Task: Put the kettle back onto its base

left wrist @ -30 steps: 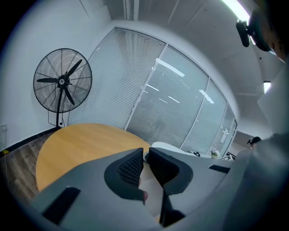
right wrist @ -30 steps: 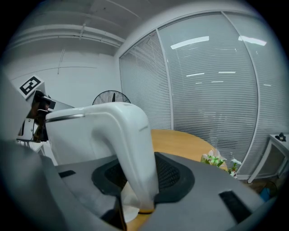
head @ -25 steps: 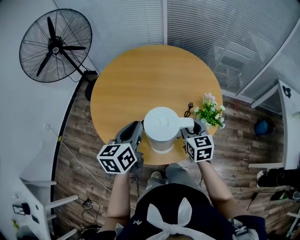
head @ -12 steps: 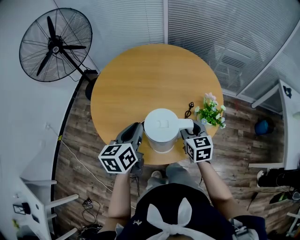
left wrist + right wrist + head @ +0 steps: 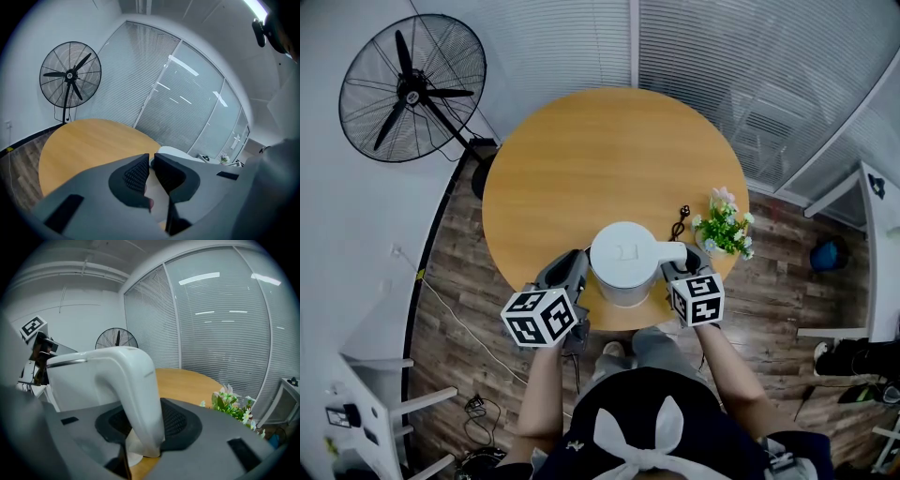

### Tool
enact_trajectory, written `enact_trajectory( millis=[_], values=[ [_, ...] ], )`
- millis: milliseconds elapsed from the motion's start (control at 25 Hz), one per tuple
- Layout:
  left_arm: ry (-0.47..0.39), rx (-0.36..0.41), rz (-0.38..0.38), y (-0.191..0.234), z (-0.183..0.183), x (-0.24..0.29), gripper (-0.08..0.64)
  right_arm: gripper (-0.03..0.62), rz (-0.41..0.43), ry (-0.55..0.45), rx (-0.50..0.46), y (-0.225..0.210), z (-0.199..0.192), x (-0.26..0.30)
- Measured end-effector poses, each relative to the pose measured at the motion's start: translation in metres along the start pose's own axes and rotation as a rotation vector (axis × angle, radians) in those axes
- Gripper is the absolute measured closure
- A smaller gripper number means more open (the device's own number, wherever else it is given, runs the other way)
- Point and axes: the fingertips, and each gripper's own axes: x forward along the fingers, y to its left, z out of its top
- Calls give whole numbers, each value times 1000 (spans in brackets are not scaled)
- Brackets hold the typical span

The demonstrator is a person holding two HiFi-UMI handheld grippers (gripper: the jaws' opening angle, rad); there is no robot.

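My right claw (image 5: 140,425) grips the white kettle (image 5: 623,265) by its handle (image 5: 133,376), while my left claw (image 5: 151,165) sits clenched and empty beside it.

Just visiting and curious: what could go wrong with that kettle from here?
The kettle stands near the table's edge, so a slip could drop it. The right gripper clamps only the handle, so the kettle might tilt when lifted. The flowers stand close beside that gripper; a swing could knock them.
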Motion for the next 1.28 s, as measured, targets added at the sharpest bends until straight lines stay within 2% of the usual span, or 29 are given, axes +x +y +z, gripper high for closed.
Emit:
enact_trajectory(
  millis=[560, 1280],
  values=[
    [38, -12, 19, 11, -14, 5, 508, 442, 11, 25, -6, 2, -15, 10],
    [37, -35, 8, 15, -25, 11, 509, 442, 4, 22, -10, -3, -26, 14]
  ],
)
